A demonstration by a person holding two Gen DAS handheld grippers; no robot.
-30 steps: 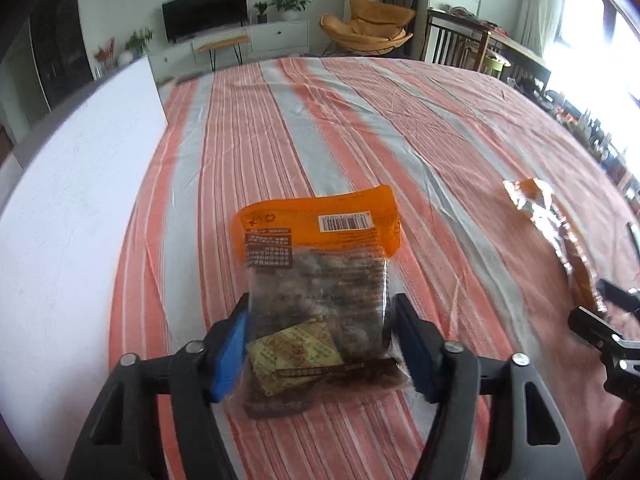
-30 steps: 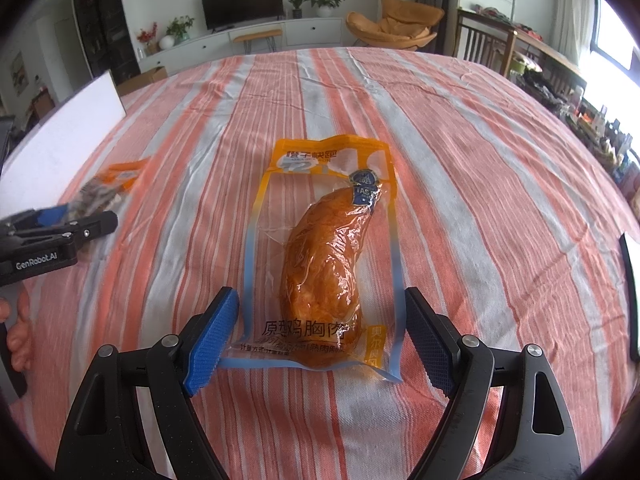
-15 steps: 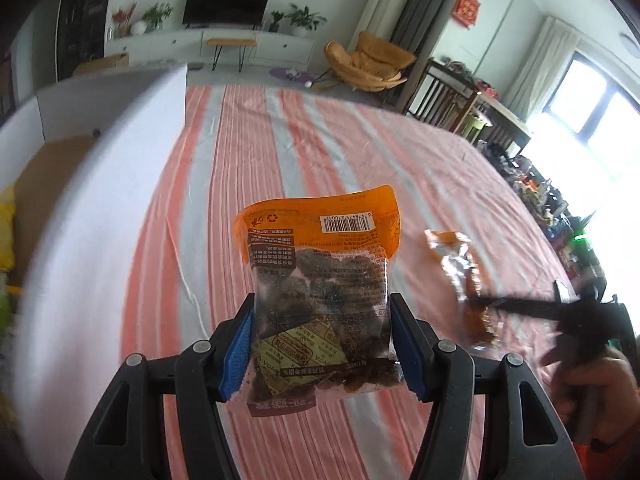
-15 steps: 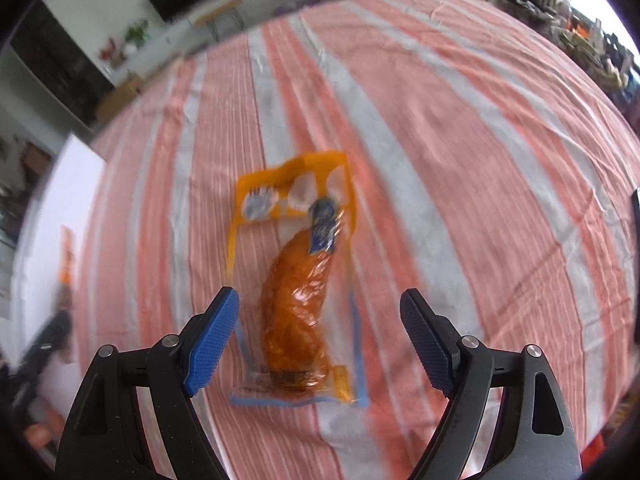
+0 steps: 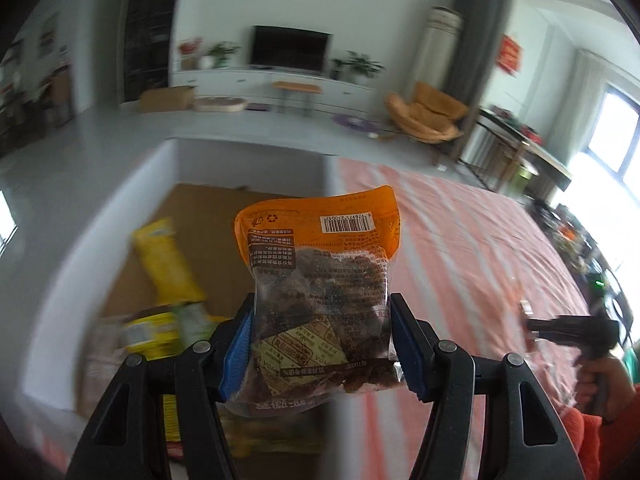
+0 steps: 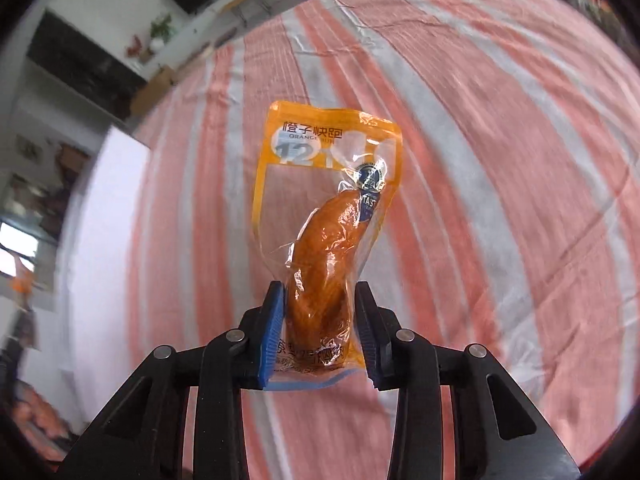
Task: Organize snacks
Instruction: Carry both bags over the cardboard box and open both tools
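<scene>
My left gripper point(image 5: 322, 342) is shut on an orange-topped clear bag of dark brown snacks point(image 5: 320, 280) and holds it in the air over the right side of a white-walled cardboard box point(image 5: 132, 216). My right gripper point(image 6: 319, 330) is shut on an orange pouch with a glazed chicken breast point(image 6: 326, 248) and holds it above the striped tablecloth point(image 6: 500, 160). The right gripper also shows blurred at the right edge of the left wrist view point(image 5: 568, 330).
The box holds a yellow snack packet point(image 5: 166, 260) and several other blurred packets point(image 5: 152, 332). The box's white wall shows at the left of the right wrist view point(image 6: 116, 184). A living room with a TV and an orange chair lies beyond the table.
My left gripper lifted the dark snack bag and swung it left over the box. My right gripper closed on the chicken pouch and raised it off the cloth.
</scene>
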